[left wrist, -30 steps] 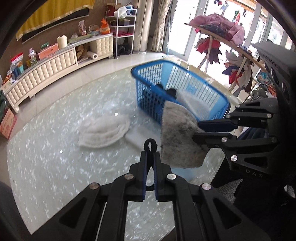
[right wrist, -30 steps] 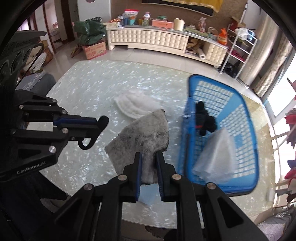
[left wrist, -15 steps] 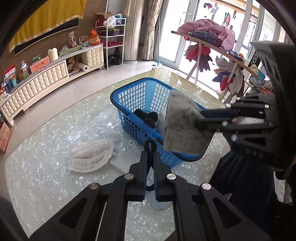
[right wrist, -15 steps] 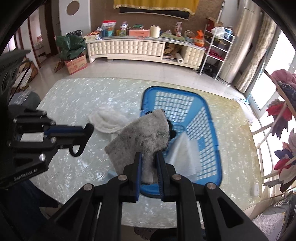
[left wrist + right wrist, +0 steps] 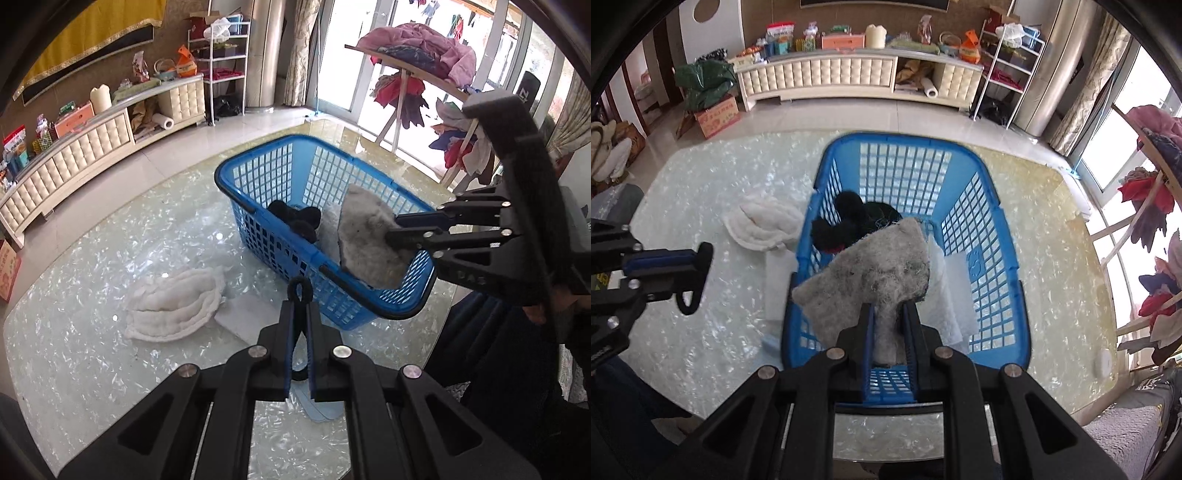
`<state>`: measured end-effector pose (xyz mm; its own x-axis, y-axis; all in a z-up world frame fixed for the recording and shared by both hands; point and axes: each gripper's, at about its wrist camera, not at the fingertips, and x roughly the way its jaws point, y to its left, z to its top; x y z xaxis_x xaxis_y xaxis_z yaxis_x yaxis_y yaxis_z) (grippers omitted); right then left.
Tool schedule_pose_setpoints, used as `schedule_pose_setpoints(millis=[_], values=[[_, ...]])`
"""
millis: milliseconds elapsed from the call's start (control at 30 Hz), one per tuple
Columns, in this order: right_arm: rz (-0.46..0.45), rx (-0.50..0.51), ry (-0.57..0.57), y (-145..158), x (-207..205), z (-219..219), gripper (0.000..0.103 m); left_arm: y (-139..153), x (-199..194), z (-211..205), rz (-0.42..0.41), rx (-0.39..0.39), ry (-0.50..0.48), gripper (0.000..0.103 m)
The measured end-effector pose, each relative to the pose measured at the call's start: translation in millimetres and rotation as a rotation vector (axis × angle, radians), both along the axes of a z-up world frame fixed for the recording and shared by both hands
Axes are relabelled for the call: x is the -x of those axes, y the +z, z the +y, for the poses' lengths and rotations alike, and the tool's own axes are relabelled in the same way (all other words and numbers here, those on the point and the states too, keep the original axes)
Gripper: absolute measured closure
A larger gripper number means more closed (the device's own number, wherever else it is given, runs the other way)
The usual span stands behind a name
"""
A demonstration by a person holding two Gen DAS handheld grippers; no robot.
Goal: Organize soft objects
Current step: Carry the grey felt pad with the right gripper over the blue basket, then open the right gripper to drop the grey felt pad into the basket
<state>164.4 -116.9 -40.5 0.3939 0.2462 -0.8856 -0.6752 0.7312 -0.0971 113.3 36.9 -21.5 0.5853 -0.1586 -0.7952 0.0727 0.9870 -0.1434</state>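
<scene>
My right gripper [image 5: 888,308] is shut on a grey fuzzy cloth [image 5: 875,266] and holds it over the near end of the blue basket [image 5: 1008,236]; the cloth also shows in the left wrist view [image 5: 365,240]. The basket [image 5: 258,162] holds a black soft item [image 5: 846,221] and a white sheet [image 5: 945,306]. My left gripper [image 5: 300,291] is shut and empty, above the table left of the basket. A white quilted pad [image 5: 173,306] lies on the table beside a flat white sheet [image 5: 247,317].
The glass table [image 5: 92,362] has a pale shell pattern. A blue cloth [image 5: 317,406] lies near its front edge. A clothes rack [image 5: 424,66] stands at the right, a long cabinet [image 5: 849,74] along the far wall.
My right gripper has carried the grey cloth from beside the basket to above its inside. The left gripper stayed shut, shifting slightly.
</scene>
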Motion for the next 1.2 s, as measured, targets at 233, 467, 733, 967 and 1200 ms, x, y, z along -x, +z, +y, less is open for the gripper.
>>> schedule_pose_setpoints(millis=[233,467,733,967,1200], values=[[0.05,0.062,-0.003,-27.6,-11.9,7.9,0.089,-9.9,-4.8,-0.8,0.034,0.001,-0.005,0.098],[0.091,0.151,-0.018,-57.9,-27.8,13.1,0.089,-12.6,-7.1,-2.7,0.043,-0.001,-0.015,0.098],[0.115,0.17,-0.051,-74.9,-38.8,7.1,0.085,-17.1,-9.5,-2.7,0.052,0.006,-0.015,0.098],[0.063,0.156,-0.049,-65.7,-37.0,1.2,0.066,-19.6,-10.8,-4.7,0.058,0.001,-0.012,0.098],[-0.022,0.121,-0.06,-49.2,-39.1,-15.9,0.023,-24.0,-12.0,-7.8,0.067,0.026,-0.011,0.098]])
